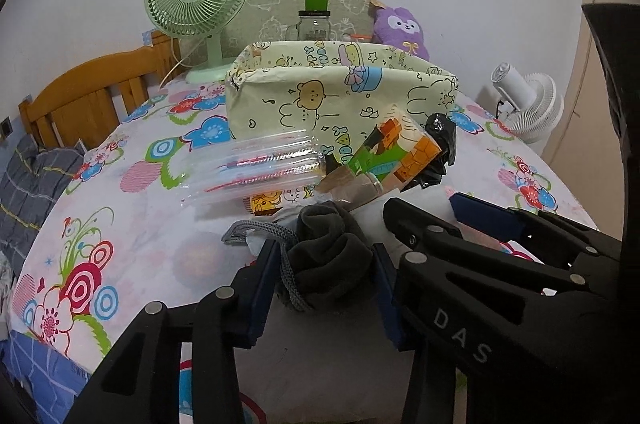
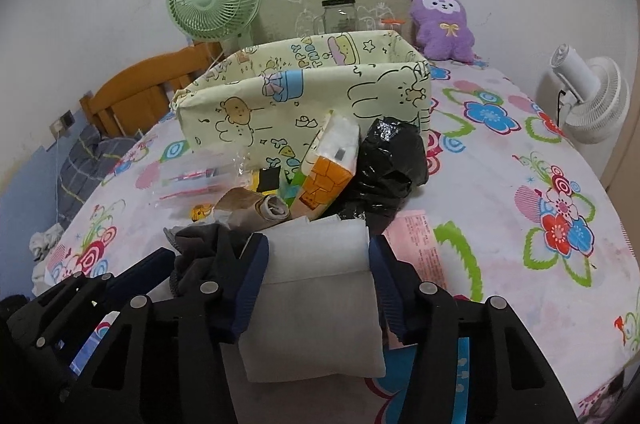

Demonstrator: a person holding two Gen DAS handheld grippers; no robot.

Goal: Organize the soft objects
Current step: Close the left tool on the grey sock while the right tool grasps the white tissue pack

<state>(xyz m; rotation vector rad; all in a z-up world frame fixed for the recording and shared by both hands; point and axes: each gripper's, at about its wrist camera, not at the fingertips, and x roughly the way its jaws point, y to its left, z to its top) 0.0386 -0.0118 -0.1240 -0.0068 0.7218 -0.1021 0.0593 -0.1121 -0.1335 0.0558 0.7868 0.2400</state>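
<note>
My left claw (image 1: pixel 326 264): pinching the dark grey sock bundle (image 1: pixel 328 252), blue pads pressed on both of its sides.
Sock bundle: on the flowered bed sheet (image 1: pixel 140 224) right at my left fingertips; a grey knitted cord (image 1: pixel 256 230) trails off it toward 10 o'clock.
My right claw (image 2: pixel 316 256): clamped on the white foam pad (image 2: pixel 316 288), one pad on each edge.
Foam pad: flat on the sheet between my right fingers, its far edge folded up at 12 o'clock.
Side by side: in the right wrist view my left claw sits at 8 o'clock, just beside the foam pad, with the sock bundle touching the pad's left edge.
Clutter at 12 o'clock: a brown paper roll (image 2: pixel 248 204), an orange-and-green tissue pack (image 2: pixel 324 168) leaning up, a crumpled black plastic bag (image 2: pixel 388 164) at 1 o'clock, a clear plastic pouch (image 1: pixel 256 168) at 11 o'clock.
Pink leaflet (image 2: pixel 416 236): on the sheet at 2 o'clock of my right claw, just beside the pad.
Cartoon-print fabric bin (image 2: pixel 304 96): behind the clutter, open top, upright.
Far edge of the bed: green desk fan (image 1: pixel 198 4) at 11 o'clock, a glass jar with a green lid (image 1: pixel 314 20) at 12, purple plush toy (image 2: pixel 442 24) at 1.
White fan (image 2: pixel 592 100): off the bed at 2 o'clock.
Wooden headboard (image 1: pixel 96 92): at 10 o'clock.
</note>
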